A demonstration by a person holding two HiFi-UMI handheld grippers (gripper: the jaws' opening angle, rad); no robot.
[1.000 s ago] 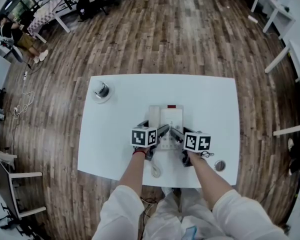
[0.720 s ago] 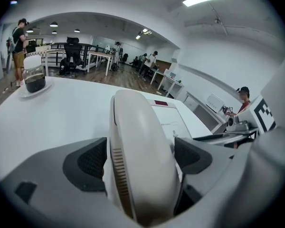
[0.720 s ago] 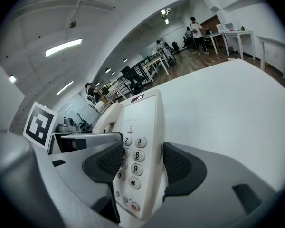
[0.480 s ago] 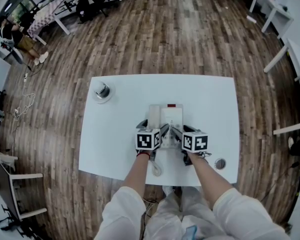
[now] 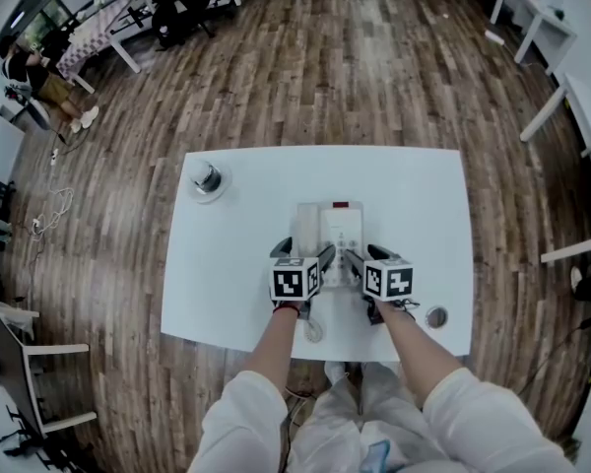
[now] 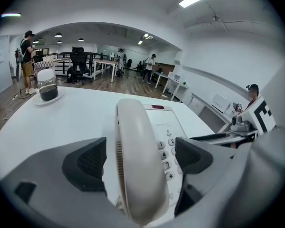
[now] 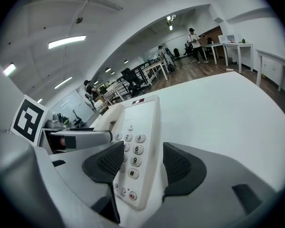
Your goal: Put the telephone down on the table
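Observation:
A cream telephone [image 5: 339, 227] lies flat on the white table [image 5: 236, 274], its handset [image 5: 306, 223] resting along the left side of the base. My left gripper [image 5: 303, 255] straddles the near end of the handset [image 6: 135, 151]; both dark pads stand clear of it, so it is open. My right gripper [image 5: 362, 258] is at the base's near right edge. In the right gripper view the keypad edge of the base [image 7: 142, 118] sits between the pads of that gripper [image 7: 142, 165], with a slim gap at the right pad. The phone's cord [image 5: 313, 331] hangs at the table's front edge.
A glass jar with dark contents on a saucer [image 5: 208, 178] stands at the table's far left, also the jar [image 6: 48, 85] in the left gripper view. A small round object [image 5: 435, 316] lies near the front right corner. Desks, chairs and people stand around on the wooden floor.
Both grippers have drawn back a little toward the person and the table's front edge. The telephone stays where it lies on the table.

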